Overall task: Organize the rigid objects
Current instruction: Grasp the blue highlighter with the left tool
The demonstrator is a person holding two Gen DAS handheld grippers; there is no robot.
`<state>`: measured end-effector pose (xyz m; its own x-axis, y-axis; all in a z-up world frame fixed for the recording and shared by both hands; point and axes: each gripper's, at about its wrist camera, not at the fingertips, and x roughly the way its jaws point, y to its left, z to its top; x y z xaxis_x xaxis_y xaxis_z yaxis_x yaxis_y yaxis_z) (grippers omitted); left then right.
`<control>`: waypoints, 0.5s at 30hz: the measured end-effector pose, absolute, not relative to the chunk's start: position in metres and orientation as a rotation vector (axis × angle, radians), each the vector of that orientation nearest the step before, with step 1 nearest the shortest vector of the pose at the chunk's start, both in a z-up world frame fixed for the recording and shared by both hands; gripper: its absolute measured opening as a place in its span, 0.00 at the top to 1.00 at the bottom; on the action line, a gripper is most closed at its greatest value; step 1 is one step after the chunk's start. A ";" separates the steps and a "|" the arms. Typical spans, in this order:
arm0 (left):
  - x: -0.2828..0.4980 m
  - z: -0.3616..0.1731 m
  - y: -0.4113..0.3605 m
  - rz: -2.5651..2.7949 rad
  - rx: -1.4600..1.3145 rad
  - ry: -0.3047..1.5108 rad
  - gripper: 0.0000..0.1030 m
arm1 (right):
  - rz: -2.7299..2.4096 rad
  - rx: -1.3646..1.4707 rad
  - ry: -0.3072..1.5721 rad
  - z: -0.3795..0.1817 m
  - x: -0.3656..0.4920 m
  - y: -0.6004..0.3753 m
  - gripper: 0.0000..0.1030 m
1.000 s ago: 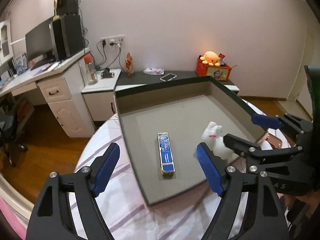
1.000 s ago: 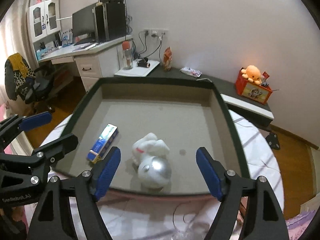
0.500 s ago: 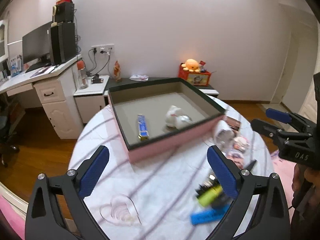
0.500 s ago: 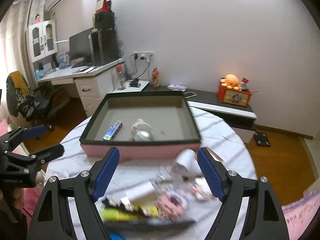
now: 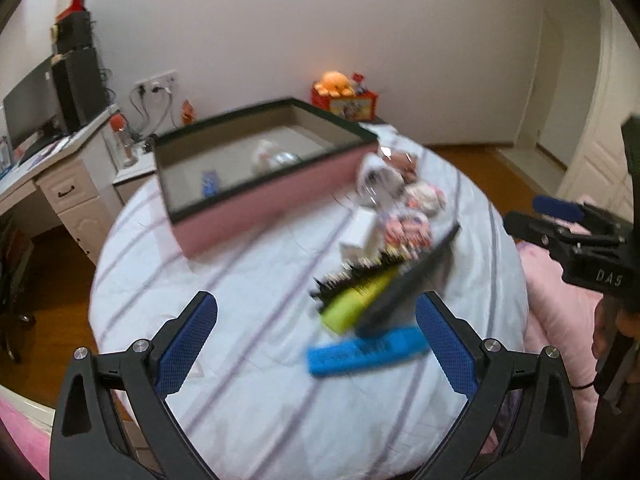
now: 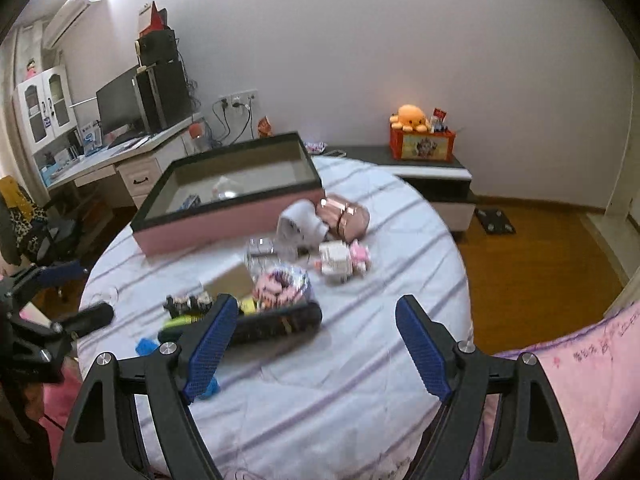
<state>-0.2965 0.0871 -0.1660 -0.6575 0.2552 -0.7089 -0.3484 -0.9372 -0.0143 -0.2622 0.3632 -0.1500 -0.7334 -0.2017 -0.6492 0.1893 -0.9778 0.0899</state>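
- Step in hand, as judged: between pick-ups. Both grippers hang empty over the table, facing the heap of loose things in front of the box.
- Left gripper: fingers spread wide, nothing between them. Right gripper: fingers well apart, nothing between them.
- The box sits at the far side of the table. Inside it lie a small blue packet and a white toy.
- The heap lies just in front of the box, toward its right corner: a white cup on its side, a rose-coloured case, a small pink-and-white toy, a hairbrush, a yellow-green tube and a blue bar.
- The blue bar is the item farthest from the box. In the left wrist view its long axis runs nearly level, its right end tipped slightly toward the box.
- The hairbrush lies between the blue bar and the box; in the right wrist view its long axis runs left-right.
- Next move, as judged: choose one item, turn the fingers across its short side, and close on it.
- Motion blur hides the finer detail of the heap.
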 end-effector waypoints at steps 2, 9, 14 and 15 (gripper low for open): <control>-0.291 -0.177 0.098 2.553 -1.104 0.199 0.02 | -2.738 1.047 -0.030 -0.156 -0.261 0.366 0.20; -0.285 -0.214 0.122 2.482 -1.249 0.248 0.02 | -2.726 1.118 -0.049 -0.178 -0.252 0.380 0.20; -0.290 -0.220 0.131 2.480 -1.278 0.136 0.02 | -2.715 1.160 -0.073 -0.190 -0.251 0.385 0.20; -0.291 -0.221 0.133 2.482 -1.283 0.126 0.02 | -2.710 1.163 -0.072 -0.191 -0.252 0.385 0.20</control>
